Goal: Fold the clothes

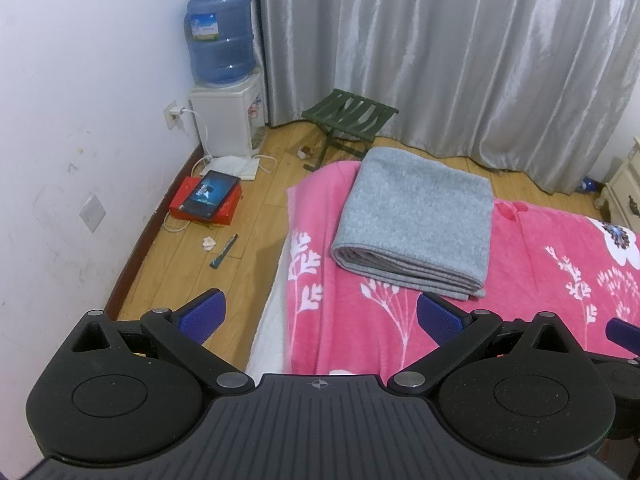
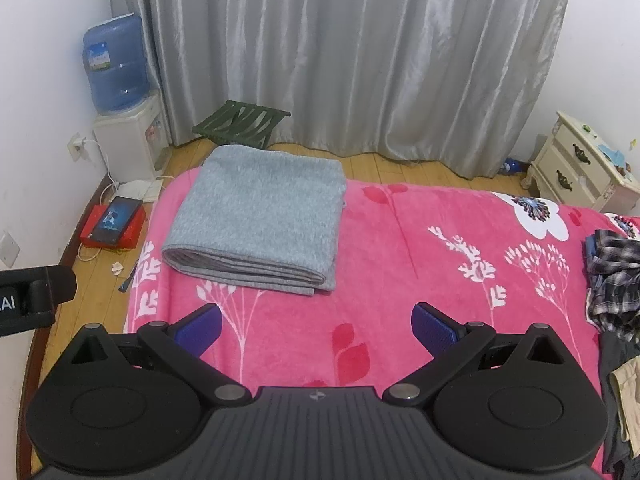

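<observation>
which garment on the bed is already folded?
The grey garment at the bed's far left corner: a flat, neat rectangle with stacked layers. The plaid shirt and the dark and beige clothes at the right edge lie crumpled in a heap.

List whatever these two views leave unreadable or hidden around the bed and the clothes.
- Clothes pile: right wrist view, cut by the right edge; extent unknown.
- Grey folded cloth: layers visible, garment type unclear in both views.
- Bottle label: left wrist view, print too small.
- Bed near edge: hidden behind the right hand-held gripper.
</observation>
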`<move>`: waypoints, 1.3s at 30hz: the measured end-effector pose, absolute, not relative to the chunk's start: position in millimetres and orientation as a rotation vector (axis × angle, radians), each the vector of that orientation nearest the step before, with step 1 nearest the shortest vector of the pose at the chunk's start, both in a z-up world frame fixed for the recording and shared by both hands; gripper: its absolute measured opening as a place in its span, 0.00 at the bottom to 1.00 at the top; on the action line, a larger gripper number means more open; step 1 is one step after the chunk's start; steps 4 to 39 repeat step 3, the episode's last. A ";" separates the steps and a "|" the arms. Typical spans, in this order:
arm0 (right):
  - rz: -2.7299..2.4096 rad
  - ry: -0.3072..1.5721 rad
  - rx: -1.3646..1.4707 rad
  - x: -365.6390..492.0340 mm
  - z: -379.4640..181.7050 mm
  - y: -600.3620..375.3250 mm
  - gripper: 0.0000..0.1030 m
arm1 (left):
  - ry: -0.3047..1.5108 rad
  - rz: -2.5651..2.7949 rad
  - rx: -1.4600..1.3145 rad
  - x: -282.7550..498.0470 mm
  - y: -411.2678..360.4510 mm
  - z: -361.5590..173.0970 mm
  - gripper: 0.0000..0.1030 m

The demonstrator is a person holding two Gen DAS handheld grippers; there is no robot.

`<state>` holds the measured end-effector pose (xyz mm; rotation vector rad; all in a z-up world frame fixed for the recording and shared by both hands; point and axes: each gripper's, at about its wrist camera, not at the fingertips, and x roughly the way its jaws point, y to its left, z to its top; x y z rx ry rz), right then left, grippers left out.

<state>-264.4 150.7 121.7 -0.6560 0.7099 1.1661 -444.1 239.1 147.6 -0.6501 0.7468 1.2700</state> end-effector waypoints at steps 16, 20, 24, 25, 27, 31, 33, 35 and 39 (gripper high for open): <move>1.164 0.714 -0.652 -263.4 121.9 150.3 1.00 | 0.750 1.269 -0.646 -443.8 238.2 147.9 1.00; 1.164 0.714 -0.652 -263.4 121.9 150.3 1.00 | 0.750 1.269 -0.646 -443.8 238.2 147.9 1.00; 1.164 0.714 -0.652 -263.4 121.9 150.3 1.00 | 0.750 1.269 -0.646 -443.8 238.2 147.9 1.00; 1.164 0.714 -0.652 -263.4 121.9 150.3 1.00 | 0.750 1.269 -0.646 -443.8 238.2 147.9 1.00; 1.164 0.714 -0.652 -263.4 121.9 150.3 1.00 | 0.750 1.269 -0.646 -443.8 238.2 147.9 1.00; 1.164 0.714 -0.652 -263.4 121.9 150.3 1.00 | 0.750 1.269 -0.646 -443.8 238.2 147.9 1.00; 1.164 0.714 -0.652 -263.4 121.9 150.3 1.00 | 0.750 1.269 -0.646 -443.8 238.2 147.9 1.00; 1.164 0.714 -0.652 -263.4 121.9 150.3 1.00 | 0.750 1.269 -0.646 -443.8 238.2 147.9 1.00; 1.164 0.714 -0.652 -263.4 121.9 150.3 1.00 | 0.750 1.269 -0.646 -443.8 238.2 147.9 1.00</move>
